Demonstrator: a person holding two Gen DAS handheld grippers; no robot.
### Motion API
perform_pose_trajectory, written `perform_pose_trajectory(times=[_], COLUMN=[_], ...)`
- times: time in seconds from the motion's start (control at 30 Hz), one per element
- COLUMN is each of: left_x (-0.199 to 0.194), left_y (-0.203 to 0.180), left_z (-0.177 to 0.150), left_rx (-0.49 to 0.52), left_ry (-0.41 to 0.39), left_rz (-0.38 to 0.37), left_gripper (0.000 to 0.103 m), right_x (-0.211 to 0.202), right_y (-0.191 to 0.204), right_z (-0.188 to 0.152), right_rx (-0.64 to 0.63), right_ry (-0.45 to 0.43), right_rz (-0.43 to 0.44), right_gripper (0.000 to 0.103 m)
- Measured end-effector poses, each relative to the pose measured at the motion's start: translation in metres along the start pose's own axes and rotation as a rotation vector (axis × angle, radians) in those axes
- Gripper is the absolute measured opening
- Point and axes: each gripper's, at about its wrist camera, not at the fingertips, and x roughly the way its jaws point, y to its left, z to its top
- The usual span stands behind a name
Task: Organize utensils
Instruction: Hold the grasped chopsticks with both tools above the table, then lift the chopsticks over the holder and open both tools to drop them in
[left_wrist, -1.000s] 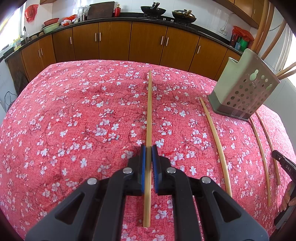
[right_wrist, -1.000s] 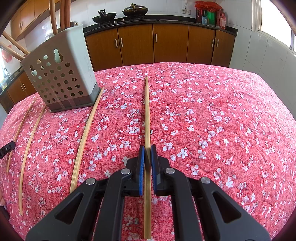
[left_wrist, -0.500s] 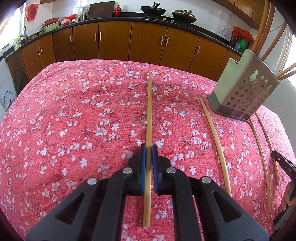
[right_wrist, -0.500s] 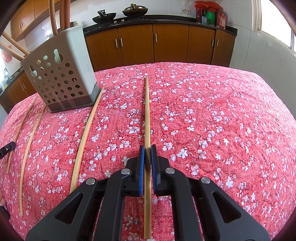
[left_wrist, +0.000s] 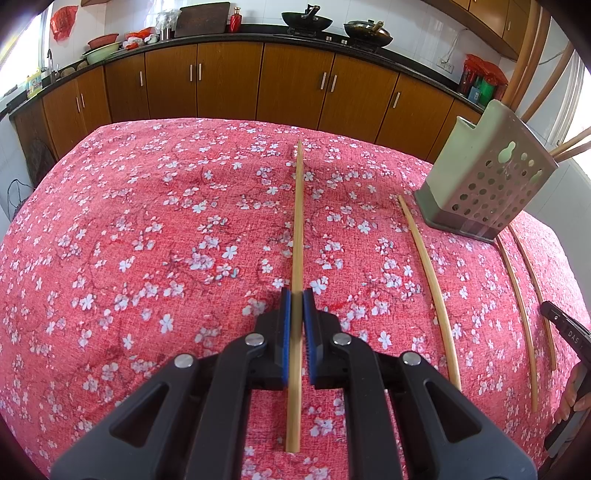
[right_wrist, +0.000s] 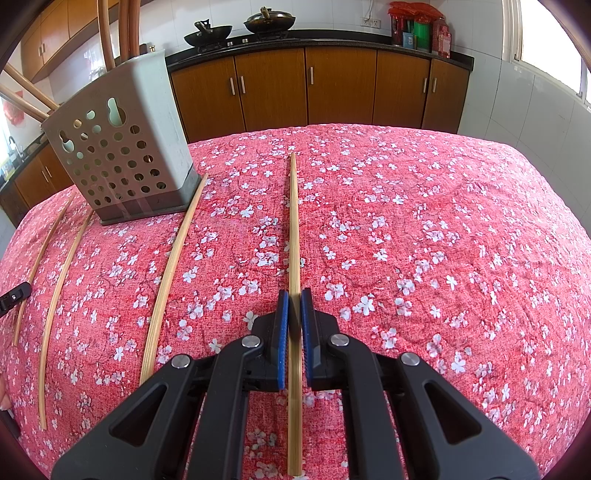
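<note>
My left gripper (left_wrist: 296, 297) is shut on a bamboo chopstick (left_wrist: 297, 221) that runs straight ahead between its blue pads, just over the red flowered tablecloth (left_wrist: 147, 240). My right gripper (right_wrist: 294, 295) is shut the same way on another chopstick (right_wrist: 293, 221). A grey perforated utensil holder (left_wrist: 487, 184) (right_wrist: 122, 147) stands between the two, with wooden handles sticking out of its top. Loose chopsticks lie on both sides of the holder (left_wrist: 432, 288) (left_wrist: 517, 314) (right_wrist: 173, 273) (right_wrist: 59, 302). Each gripper's tip shows at the edge of the other's view (left_wrist: 565, 328) (right_wrist: 14, 295).
Brown kitchen cabinets (left_wrist: 229, 81) under a dark counter run along the far side. Two woks (right_wrist: 240, 29) and red packets (right_wrist: 417, 26) sit on the counter. A hand (left_wrist: 576, 398) shows at the right edge of the left wrist view.
</note>
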Motion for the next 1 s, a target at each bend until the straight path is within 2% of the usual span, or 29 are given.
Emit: perform_pose_trajectory(times=[0.3,0.53,0.63,0.77,0.87,1.0], left_x=[-0.015,-0.024,-0.046,-0.091,-0.120,-0.145], left_y=[-0.006,-0.014,-0.015,-0.018,-0.025,-0.031], left_z=[-0.020,-0.021,-0.011,0.017,0.034,0.051], left_rx=[0.061,0.101,0.106,0.084,0.072,0.063], left_ry=[0.008,0.000,-0.066,-0.198,-0.284,-0.346], left_rz=[0.022,0.050,0.040,-0.003,-0.027,-0.046], left_gripper=[0.011,0.008,0.008,0.008,0.008,0.008], right_x=[-0.016,-0.024,-0.052,-0.095,-0.116,-0.133], right_y=[-0.002,-0.001,-0.002,0.001,0.001,0.004], right_z=[-0.018,-0.012,0.002,0.026,0.039,0.052], right_rx=[0.000,-0.007,-0.007,-0.001,0.009,0.015], right_ry=[0.003,-0.023,-0.116,-0.264,-0.330,-0.388], right_rz=[0.026,0.009,0.016,0.022,0.034,0.047], right_gripper=[0.008,0.008,0.008,0.008,0.008,0.008])
